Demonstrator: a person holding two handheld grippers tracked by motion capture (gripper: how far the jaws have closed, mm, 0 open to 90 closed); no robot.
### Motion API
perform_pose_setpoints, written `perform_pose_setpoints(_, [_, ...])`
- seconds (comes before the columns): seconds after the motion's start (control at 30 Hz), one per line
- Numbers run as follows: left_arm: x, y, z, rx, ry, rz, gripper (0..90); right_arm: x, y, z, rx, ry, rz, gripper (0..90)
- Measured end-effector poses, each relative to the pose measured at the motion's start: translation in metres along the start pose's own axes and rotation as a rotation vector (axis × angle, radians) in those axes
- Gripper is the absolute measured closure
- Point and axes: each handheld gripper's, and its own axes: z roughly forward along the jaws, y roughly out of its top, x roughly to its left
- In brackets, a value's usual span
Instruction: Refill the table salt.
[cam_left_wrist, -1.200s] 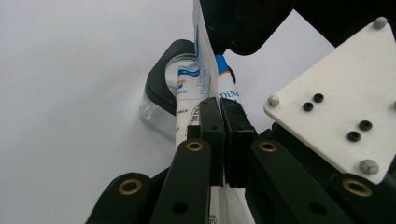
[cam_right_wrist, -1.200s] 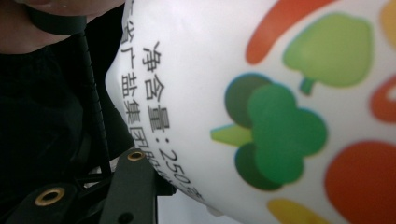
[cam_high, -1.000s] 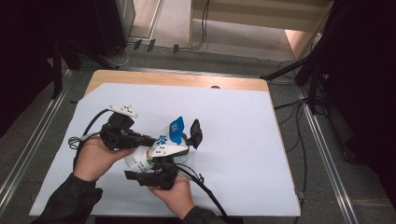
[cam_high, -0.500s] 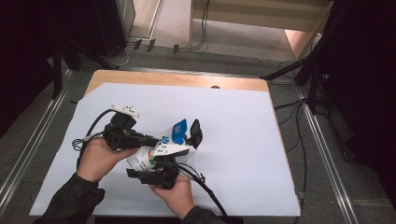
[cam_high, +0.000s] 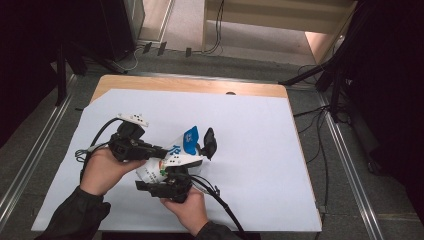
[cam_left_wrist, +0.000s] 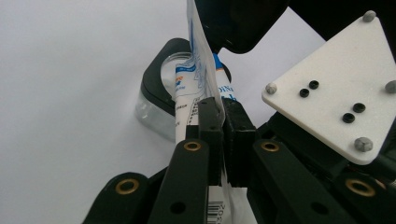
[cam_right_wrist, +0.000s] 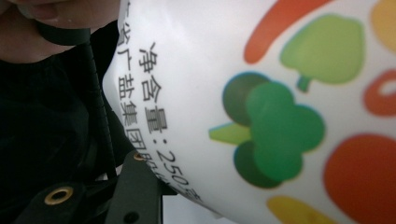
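A white bag (cam_high: 176, 152) with a blue printed top is held tilted between both grippers above the table. My left gripper (cam_high: 161, 150) is shut on the bag's flat edge; in the left gripper view its jaws (cam_left_wrist: 223, 135) pinch the bag (cam_left_wrist: 200, 70) tight. Just past the bag's top end stands a clear jar (cam_left_wrist: 161, 100) with a black rim, seen in the high view as the black-lidded jar (cam_high: 208, 143). My right gripper (cam_high: 167, 181) holds the bag's lower end from below. The bag's vegetable print (cam_right_wrist: 271, 107) covers that gripper's jaws except one finger (cam_right_wrist: 135, 191).
A white sheet (cam_high: 260, 150) covers the wooden table (cam_high: 190, 85). Cables trail from both grippers toward the near edge. A metal rail (cam_high: 350, 170) runs along the table's right side, and another along its left.
The bag's blue top end has tipped slightly down and right toward the jar. Both hands stay almost where they were.
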Motion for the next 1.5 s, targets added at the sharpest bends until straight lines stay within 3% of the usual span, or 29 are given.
perform_pose_setpoints(0.3, [0.0001,0.0004,-0.0029,-0.005,0.014,-0.002,90.0,0.0026,0.0009,0.0019,0.009,-0.01,-0.037,58.2])
perform_pose_setpoints(0.5, [-0.0002,0.0004,-0.0015,-0.012,0.01,-0.011,90.0,0.0018,0.0015,0.0011,0.011,-0.023,-0.022,61.8])
perform_pose_setpoints(0.77, [-0.0004,0.0004,-0.0029,-0.03,-0.017,-0.014,87.2,0.0005,0.004,-0.0026,-0.011,0.004,-0.017,62.9])
perform_pose_setpoints(0.9, [0.0005,0.0002,-0.0054,-0.021,-0.017,-0.018,85.9,-0.0034,0.003,-0.0037,-0.021,0.017,0.015,63.0])
perform_pose_setpoints(1.5, [0.0002,-0.0008,-0.006,-0.001,-0.003,-0.01,90.0,-0.0026,0.0017,-0.0014,-0.002,0.011,-0.005,62.7])
